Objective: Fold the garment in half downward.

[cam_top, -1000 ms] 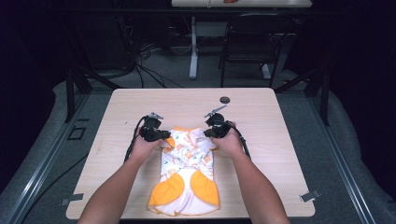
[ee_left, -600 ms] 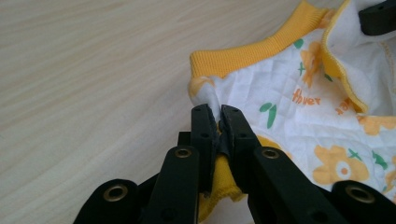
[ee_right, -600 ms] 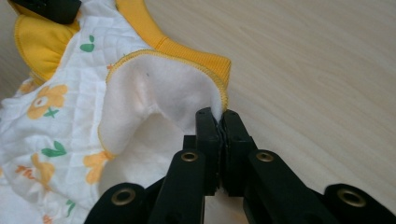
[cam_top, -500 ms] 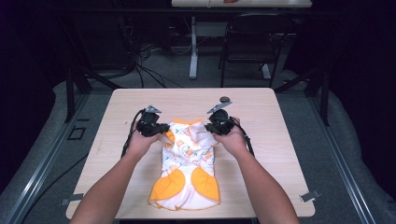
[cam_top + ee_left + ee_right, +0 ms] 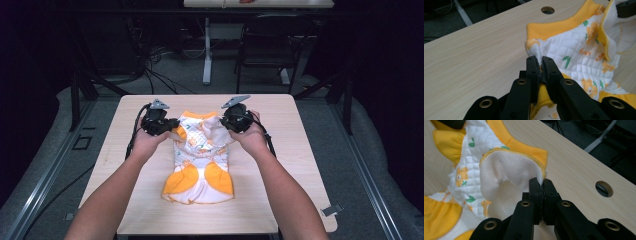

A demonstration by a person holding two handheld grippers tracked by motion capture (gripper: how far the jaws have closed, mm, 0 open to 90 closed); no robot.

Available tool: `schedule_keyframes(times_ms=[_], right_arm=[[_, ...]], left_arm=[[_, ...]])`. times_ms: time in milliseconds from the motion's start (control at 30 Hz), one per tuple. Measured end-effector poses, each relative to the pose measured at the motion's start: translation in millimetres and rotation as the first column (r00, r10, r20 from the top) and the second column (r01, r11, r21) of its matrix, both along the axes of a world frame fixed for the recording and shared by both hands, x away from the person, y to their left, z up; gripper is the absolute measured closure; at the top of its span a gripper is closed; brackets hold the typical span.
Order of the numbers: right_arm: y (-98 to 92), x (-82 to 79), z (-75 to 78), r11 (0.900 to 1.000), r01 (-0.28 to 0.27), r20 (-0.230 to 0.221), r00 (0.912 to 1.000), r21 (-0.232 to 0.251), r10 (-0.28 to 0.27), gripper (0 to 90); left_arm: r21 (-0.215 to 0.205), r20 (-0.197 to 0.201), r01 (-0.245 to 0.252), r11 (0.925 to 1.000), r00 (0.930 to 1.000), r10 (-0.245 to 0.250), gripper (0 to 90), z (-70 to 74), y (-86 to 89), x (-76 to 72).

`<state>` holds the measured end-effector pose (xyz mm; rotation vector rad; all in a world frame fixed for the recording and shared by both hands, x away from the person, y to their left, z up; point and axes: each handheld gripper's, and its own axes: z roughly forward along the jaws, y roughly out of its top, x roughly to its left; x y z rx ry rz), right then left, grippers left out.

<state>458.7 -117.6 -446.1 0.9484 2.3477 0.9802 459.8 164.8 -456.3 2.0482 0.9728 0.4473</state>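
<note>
A small white quilted garment [image 5: 200, 160] with orange trim and orange flower prints lies along the middle of the wooden table [image 5: 125, 205]. My left gripper [image 5: 170, 126] is shut on the garment's left shoulder edge [image 5: 534, 51]. My right gripper [image 5: 226, 125] is shut on the right shoulder, where the cloth [image 5: 509, 173] folds over and shows its plain white lining. Both grippers hold the top of the garment a little above the table, near its orange collar [image 5: 564, 25]. The orange-panelled hem [image 5: 197, 182] rests flat toward the near edge.
A round cable hole [image 5: 604, 188] sits in the tabletop behind the garment, its dark opening [image 5: 547, 10] near the far edge. Cables [image 5: 131, 145] trail from the left gripper over the table's left side. Beyond the table stand a chair [image 5: 265, 45] and a desk leg [image 5: 206, 55].
Both grippers have moved away from me toward the far edge, drawing the garment's top with them and stretching the garment longer along the table.
</note>
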Motion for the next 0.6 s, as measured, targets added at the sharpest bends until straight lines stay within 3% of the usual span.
schedule_keyframes(times_ms=[133,200,367,600], right_arm=[[0.9,-1.1,8.6,1.000,-0.004,0.034,0.9994,-0.001,0.004,87.7],[0.5,-2.4,9.5,1.000,-0.007,0.043,0.9991,0.002,0.007,87.7],[-0.4,-5.0,5.7,1.000,-0.018,0.044,0.9989,-0.005,0.018,87.6],[-3.9,-15.1,-2.1,0.999,-0.037,0.043,0.9984,-0.011,0.038,87.6]], left_arm=[[-0.007,0.032,-0.004,1.0000,0.9995,0.004,84.6,4.8,1.6,-1.1],[-0.009,0.029,0.003,1.0000,0.9996,-0.003,84.5,4.7,2.4,-1.6],[-0.006,0.035,0.009,0.9999,0.9994,-0.008,84.5,1.4,1.9,-5.9],[-0.035,0.034,0.029,0.9990,0.9991,-0.028,84.5,-8.9,3.8,-19.6]])
